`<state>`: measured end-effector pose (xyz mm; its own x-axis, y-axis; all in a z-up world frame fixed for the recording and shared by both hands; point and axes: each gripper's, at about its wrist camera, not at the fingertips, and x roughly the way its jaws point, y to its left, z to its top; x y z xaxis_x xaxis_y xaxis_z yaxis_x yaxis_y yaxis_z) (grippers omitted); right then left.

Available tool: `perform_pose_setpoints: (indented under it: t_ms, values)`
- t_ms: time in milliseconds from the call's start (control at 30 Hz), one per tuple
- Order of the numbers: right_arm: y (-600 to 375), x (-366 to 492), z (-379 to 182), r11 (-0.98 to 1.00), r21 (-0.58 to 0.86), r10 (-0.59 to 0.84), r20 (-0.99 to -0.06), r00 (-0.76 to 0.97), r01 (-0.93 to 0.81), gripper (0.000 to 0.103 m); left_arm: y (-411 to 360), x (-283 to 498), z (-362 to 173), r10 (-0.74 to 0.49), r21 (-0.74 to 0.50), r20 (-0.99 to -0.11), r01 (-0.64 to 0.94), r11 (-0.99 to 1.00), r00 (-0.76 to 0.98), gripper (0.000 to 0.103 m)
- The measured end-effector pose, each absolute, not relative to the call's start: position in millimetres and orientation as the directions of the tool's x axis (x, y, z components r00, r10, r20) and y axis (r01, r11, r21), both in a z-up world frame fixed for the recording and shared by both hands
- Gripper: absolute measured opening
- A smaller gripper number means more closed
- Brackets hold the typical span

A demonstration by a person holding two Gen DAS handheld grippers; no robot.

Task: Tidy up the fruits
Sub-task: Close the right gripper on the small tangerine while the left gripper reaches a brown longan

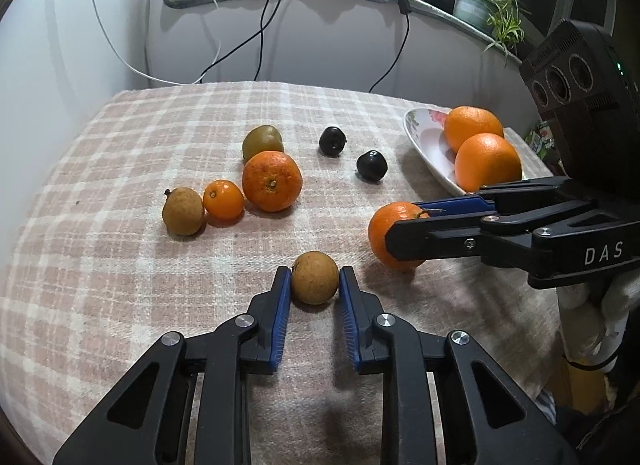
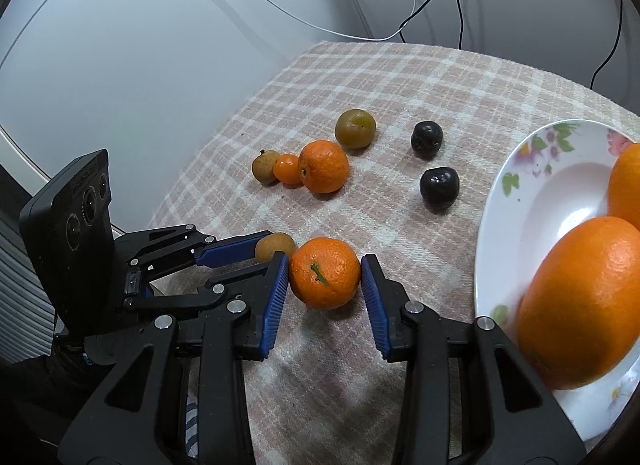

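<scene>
My left gripper is shut on a small brown longan that rests on the checked cloth, one blue pad against each side. To its right, my right gripper is shut on a tangerine, also on the cloth; this tangerine shows in the left wrist view too. A white flowered plate at the right holds two large oranges. Loose on the cloth further back lie another tangerine, a small orange fruit, a second longan, a greenish fruit and two dark fruits.
The table's far edge meets a white wall with hanging black and white cables. A potted plant stands on a ledge at the back right. The cloth drops off at the left and near edges.
</scene>
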<state>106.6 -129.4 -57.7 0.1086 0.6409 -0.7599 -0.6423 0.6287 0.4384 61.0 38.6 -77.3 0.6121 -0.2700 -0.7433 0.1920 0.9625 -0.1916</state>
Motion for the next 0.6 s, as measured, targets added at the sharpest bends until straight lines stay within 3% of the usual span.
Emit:
perform_pose_setpoints:
  t_ms: [600]
  values:
    - [-196.9,99.5,-10.0,0.664,0.424,0.674,-0.695,0.249,-0.616,0.039,18.9,68.9,-37.0,-0.385,-0.298,-0.644,0.246,0.922,0.661,0.022]
